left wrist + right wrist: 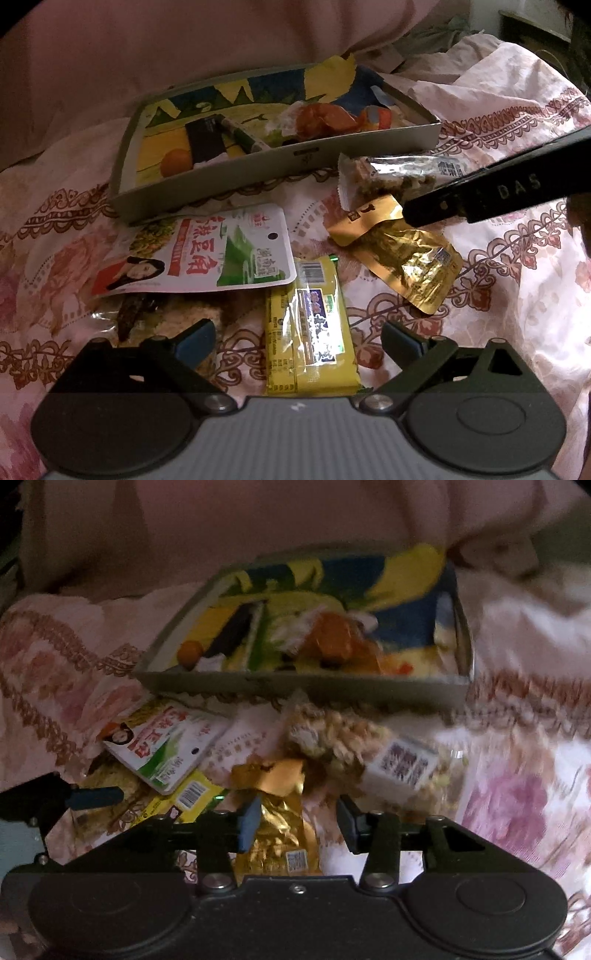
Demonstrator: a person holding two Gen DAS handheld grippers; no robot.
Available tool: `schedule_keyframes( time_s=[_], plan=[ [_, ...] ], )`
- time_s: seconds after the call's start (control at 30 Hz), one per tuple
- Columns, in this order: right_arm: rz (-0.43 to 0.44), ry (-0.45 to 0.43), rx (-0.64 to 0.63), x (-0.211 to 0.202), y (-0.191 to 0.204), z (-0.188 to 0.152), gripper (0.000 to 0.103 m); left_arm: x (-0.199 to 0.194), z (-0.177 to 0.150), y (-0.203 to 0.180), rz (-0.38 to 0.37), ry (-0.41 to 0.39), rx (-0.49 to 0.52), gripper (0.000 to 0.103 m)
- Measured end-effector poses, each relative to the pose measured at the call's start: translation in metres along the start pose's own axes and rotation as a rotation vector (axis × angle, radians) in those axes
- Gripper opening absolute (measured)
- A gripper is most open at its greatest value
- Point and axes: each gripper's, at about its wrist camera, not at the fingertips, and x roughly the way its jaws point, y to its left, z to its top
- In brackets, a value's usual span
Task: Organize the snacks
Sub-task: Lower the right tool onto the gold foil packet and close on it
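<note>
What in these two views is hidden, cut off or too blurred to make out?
- Clear packet, left wrist view: the green-and-white packet and the left tool hide most of it.
- Yellow packet, left wrist view: near end hidden by the tool's body.
- Tray contents, right wrist view: blurred.
- Gold packet, right wrist view: near end under the right tool.

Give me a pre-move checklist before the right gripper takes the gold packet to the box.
1. Right gripper lined up over the gold packet: ok, the packet lies between the jaws.
2. Grip closed on the packet: not ok, there is a gap beside the right pad.
3. Room in the box: ok, bare floor shows between the snacks inside.
4. Left gripper out of the way: ok, open over the yellow packet.
5. Nut bar packet clear of the lift path: cannot tell, it lies right behind the gold packet.
</note>
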Motion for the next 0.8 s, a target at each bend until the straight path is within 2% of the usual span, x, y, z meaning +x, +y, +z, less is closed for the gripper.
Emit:
schedule_keyframes(
  time_s=[0.2, 0.27, 0.3, 0.37, 0.43, 0.6, 0.67, 0.8],
  plan=[
    [0.068, 0.036, 0.028, 0.018, -0.001, -0.009, 0.053, 0.001, 0.000, 0.001, -0.002, 0.001, 0.002, 0.099],
    [0.076, 0.028, -0.009, 0.016, 0.004, -0.011, 0.047, 0.001, 0.000, 0.001, -0.003, 0.002, 0.002, 0.097],
    [0.089, 0.028, -0.012, 0.014, 0.006, -0.010, 0.040, 0.001, 0.000, 0.001, -0.002, 0.002, 0.002, 0.096],
    [0.118, 0.029, -0.009, 0.010, 0.009, -0.009, 0.031, 0.001, 0.000, 0.001, 0.001, 0.002, 0.001, 0.094],
    [0.143, 0.020, -0.021, 0.005, 0.013, -0.007, 0.028, 0.001, 0.000, 0.001, 0.008, 0.004, 0.007, 0.091],
    [0.197, -0.011, -0.051, -0.007, 0.027, -0.003, 0.026, 0.000, -0.001, -0.002, 0.032, 0.009, 0.045, 0.080],
    [0.202, -0.011, -0.052, -0.005, 0.030, -0.004, 0.026, 0.004, -0.001, -0.001, 0.009, 0.040, 0.031, 0.074],
    [0.185, 0.019, -0.029, 0.006, 0.027, -0.007, 0.031, 0.006, -0.001, 0.004, -0.009, 0.059, -0.008, 0.072]
  ],
)
